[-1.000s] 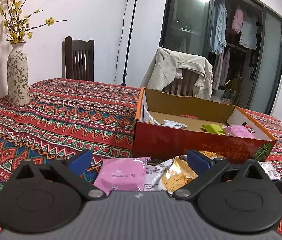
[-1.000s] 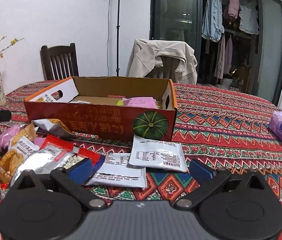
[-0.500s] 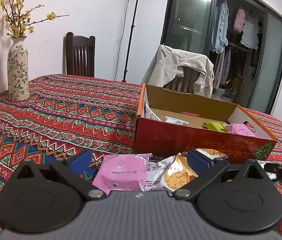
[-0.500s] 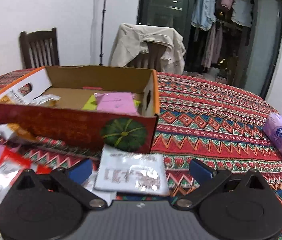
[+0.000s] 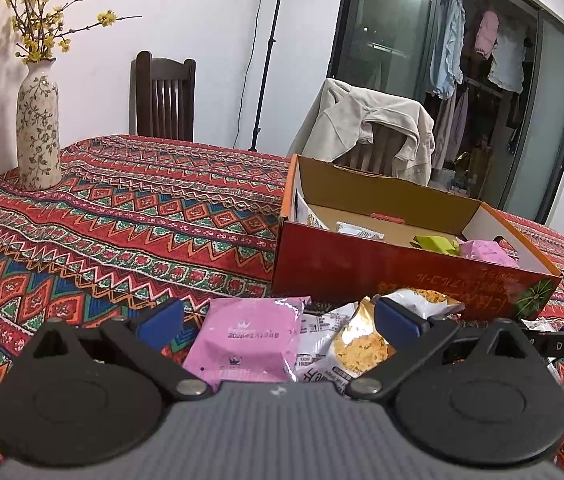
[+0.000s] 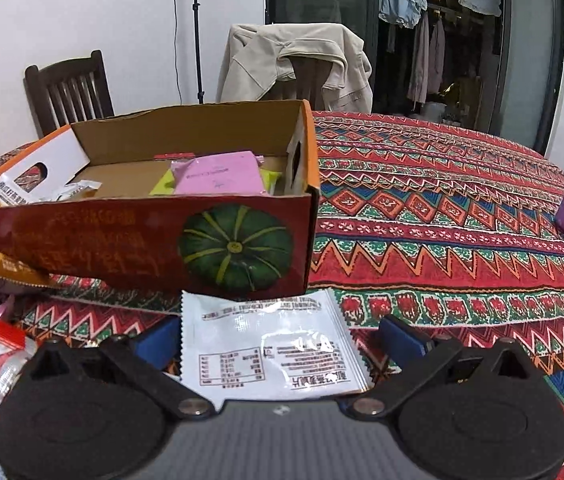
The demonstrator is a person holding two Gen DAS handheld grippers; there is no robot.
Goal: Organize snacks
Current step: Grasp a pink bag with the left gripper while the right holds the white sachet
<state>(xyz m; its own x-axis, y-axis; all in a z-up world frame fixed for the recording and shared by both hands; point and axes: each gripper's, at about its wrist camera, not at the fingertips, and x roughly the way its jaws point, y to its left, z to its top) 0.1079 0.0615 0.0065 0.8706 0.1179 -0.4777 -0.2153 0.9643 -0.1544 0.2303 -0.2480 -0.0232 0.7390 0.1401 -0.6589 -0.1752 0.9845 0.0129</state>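
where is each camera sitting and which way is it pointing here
Left wrist: on the left gripper, low over the table, facing the pink packet and the box's left end; open jaws show.
Right wrist: on the right gripper, facing the white packet and the box's pumpkin end; open jaws show.
Shared: box, draped chair, tablecloth.

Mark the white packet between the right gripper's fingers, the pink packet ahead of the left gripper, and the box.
white packet (image 6: 270, 350), right wrist view, printed face.
pink packet (image 5: 248, 340), left wrist view, front face.
box (image 6: 122, 240), right wrist view, red front wall.
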